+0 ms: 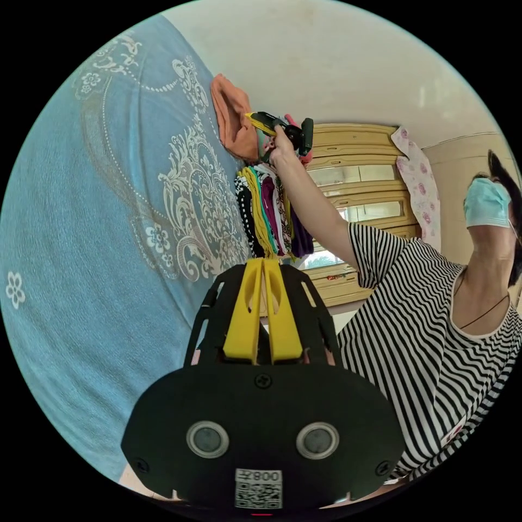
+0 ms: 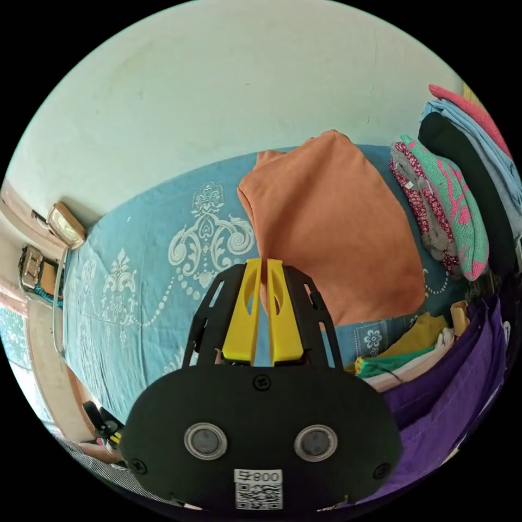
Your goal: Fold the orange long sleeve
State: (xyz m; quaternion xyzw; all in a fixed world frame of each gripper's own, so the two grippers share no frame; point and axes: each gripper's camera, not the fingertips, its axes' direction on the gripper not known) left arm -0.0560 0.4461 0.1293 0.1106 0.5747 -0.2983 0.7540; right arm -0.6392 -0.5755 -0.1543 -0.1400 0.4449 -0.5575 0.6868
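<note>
The orange long sleeve [image 2: 331, 228] lies folded into a flat oblong on the blue patterned bedsheet [image 2: 136, 283]. My right gripper [image 2: 263, 263] has its yellow jaws together, tips at the garment's near edge, and no cloth shows pinched between them. In the left gripper view the orange long sleeve [image 1: 234, 125] is a small fold against the bedsheet [image 1: 109, 217], with a hand holding the right gripper [image 1: 251, 116] beside it. My left gripper [image 1: 263, 263] hangs away from the bed, jaws together and nothing in them.
Folded clothes are stacked beside the orange piece: knitted pink and green ones [image 2: 451, 206], a purple cloth [image 2: 451, 380], and a mixed pile [image 1: 269, 217]. A person in a striped shirt [image 1: 424, 348] stands by a wooden cabinet [image 1: 359, 179].
</note>
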